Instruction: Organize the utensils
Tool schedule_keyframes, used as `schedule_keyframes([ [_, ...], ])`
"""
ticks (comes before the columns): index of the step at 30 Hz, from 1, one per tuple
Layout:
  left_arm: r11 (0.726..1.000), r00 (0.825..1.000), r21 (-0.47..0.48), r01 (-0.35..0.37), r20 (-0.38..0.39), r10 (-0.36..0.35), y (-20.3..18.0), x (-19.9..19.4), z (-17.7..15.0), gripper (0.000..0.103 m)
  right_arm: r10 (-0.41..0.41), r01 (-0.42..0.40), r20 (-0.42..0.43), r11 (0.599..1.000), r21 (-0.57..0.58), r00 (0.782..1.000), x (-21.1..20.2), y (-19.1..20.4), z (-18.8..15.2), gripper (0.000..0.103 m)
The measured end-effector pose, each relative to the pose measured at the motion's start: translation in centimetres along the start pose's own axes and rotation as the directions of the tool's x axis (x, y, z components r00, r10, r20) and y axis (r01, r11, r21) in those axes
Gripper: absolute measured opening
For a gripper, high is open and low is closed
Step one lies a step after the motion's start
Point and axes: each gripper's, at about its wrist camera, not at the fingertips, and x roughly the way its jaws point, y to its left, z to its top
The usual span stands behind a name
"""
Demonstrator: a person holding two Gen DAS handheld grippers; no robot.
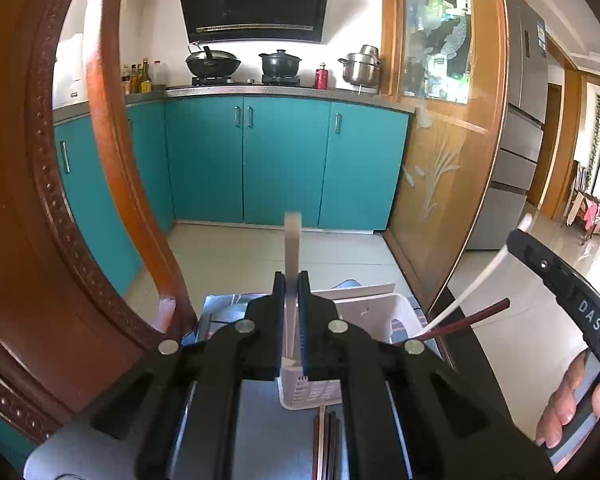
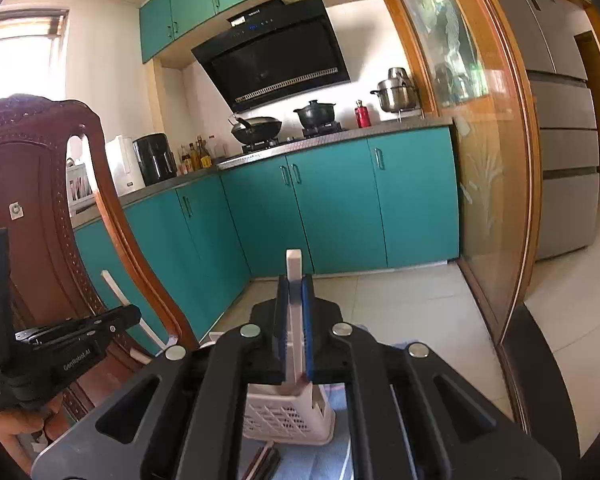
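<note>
Left wrist view: the left tongs point(image 1: 291, 280) pinch a white chopstick point(image 1: 291, 248) upright above the white slotted basket point(image 1: 306, 390), dark chopsticks point(image 1: 327, 440) lying just before it. Right wrist view: the right tongs point(image 2: 295, 284) clamp another white chopstick point(image 2: 294, 276) over the same basket point(image 2: 288, 416).

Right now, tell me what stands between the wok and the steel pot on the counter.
A black pot and a red bottle stand between the wok and the steel pot, clear in both wrist views.
</note>
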Motion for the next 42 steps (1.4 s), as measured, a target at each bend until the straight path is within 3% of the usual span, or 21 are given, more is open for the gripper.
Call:
schedule_keyframes([
  [2,1.000,1.000,-0.008,-0.001,0.014,0.001,0.1,-0.6,-0.4,0.010,-0.007,0.007,0.002,1.000,0.002,1.000,-0.9,-0.1,-0.3,0.023],
  [4,1.000,0.999,-0.019,0.005,0.039,-0.004,0.5,-1.9,-0.9,0.020,0.004,-0.004,0.024,1.000,0.018,1.000,-2.4,-0.5,-0.4,0.038],
  [6,0.999,0.997,-0.032,0.010,0.070,-0.008,1.0,-3.6,-1.5,0.030,0.021,-0.024,0.067,0.999,0.040,0.998,-5.0,-0.8,-0.6,0.039],
  [9,0.999,0.994,-0.048,0.027,0.107,-0.021,1.9,-7.3,-3.7,0.033,0.046,-0.056,0.143,0.996,0.068,0.989,-9.7,-1.5,-2.3,0.040],
  [11,0.997,0.997,-0.065,0.042,0.060,-0.038,2.1,-7.7,-5.6,0.033,0.048,-0.067,0.181,0.993,0.096,0.982,-12.3,-2.3,-4.3,0.040],
  [13,0.992,0.990,-0.083,0.090,-0.102,-0.099,1.9,-5.9,-9.4,0.033,0.008,-0.028,0.166,0.993,0.113,0.986,-13.3,-3.2,-7.1,0.045],
  [14,0.991,0.980,-0.086,0.102,-0.162,-0.115,1.6,-4.9,-10.9,0.033,-0.008,-0.007,0.129,0.993,0.115,0.992,-12.8,-3.7,-8.4,0.046],
  [15,0.991,0.960,-0.085,0.107,-0.252,-0.125,1.2,-3.3,-13.5,0.033,-0.007,-0.002,0.079,0.993,0.115,0.997,-11.9,-4.2,-9.5,0.046],
  [16,0.991,0.942,-0.087,0.102,-0.311,-0.124,0.9,-2.3,-15.1,0.033,0.017,-0.013,-0.029,0.991,0.133,0.999,-9.9,-5.0,-11.4,0.046],
  [18,0.988,0.885,-0.115,0.105,-0.443,-0.145,0.3,-0.1,-19.1,0.033,0.046,-0.015,-0.170,0.983,0.183,0.984,-7.2,-6.2,-14.4,0.046],
  [21,0.984,0.832,-0.141,0.110,-0.528,-0.169,-0.6,1.0,-22.5,0.033,0.056,-0.001,-0.287,0.982,0.187,0.956,-4.9,-6.6,-18.0,0.046],
  [22,0.985,0.825,-0.135,0.108,-0.541,-0.164,-0.9,1.1,-23.1,0.034,0.060,-0.001,-0.320,0.983,0.184,0.946,-4.4,-6.4,-18.6,0.046],
  [23,0.990,0.825,-0.110,0.093,-0.548,-0.139,-1.3,1.1,-23.7,0.038,0.077,-0.010,-0.348,0.982,0.189,0.934,-3.9,-6.3,-19.1,0.046],
  [24,0.992,0.835,-0.093,0.090,-0.535,-0.126,-1.6,0.8,-23.7,0.038,0.098,-0.024,-0.359,0.979,0.203,0.928,-3.6,-6.2,-19.3,0.046],
  [26,0.995,0.840,-0.062,0.078,-0.533,-0.099,-2.2,0.5,-23.8,0.037,0.106,-0.033,-0.356,0.978,0.205,0.928,-3.5,-6.1,-19.3,0.046],
  [27,0.995,0.841,-0.065,0.070,-0.533,-0.095,-2.3,0.5,-23.8,0.032,0.103,-0.031,-0.357,0.979,0.202,0.929,-3.4,-6.1,-19.4,0.046],
  [30,0.991,0.832,-0.105,0.083,-0.539,-0.127,-2.2,0.2,-23.7,0.020,0.106,-0.026,-0.366,0.976,0.218,0.924,-3.2,-6.2,-19.7,0.046],
  [38,0.981,0.831,-0.100,0.166,-0.521,-0.194,-4.8,-1.5,-23.6,0.010,0.107,-0.017,-0.374,0.972,0.236,0.921,-2.9,-6.4,-19.6,0.046],
  [41,0.990,0.837,-0.068,0.127,-0.528,-0.144,-4.8,-1.2,-23.9,0.010,0.105,-0.019,-0.377,0.974,0.226,0.920,-2.9,-6.2,-19.7,0.046],
  [42,0.992,0.831,-0.072,0.106,-0.542,-0.129,-4.4,-0.8,-24.2,0.010,0.104,-0.018,-0.378,0.974,0.224,0.920,-3.0,-6.3,-19.7,0.046],
])
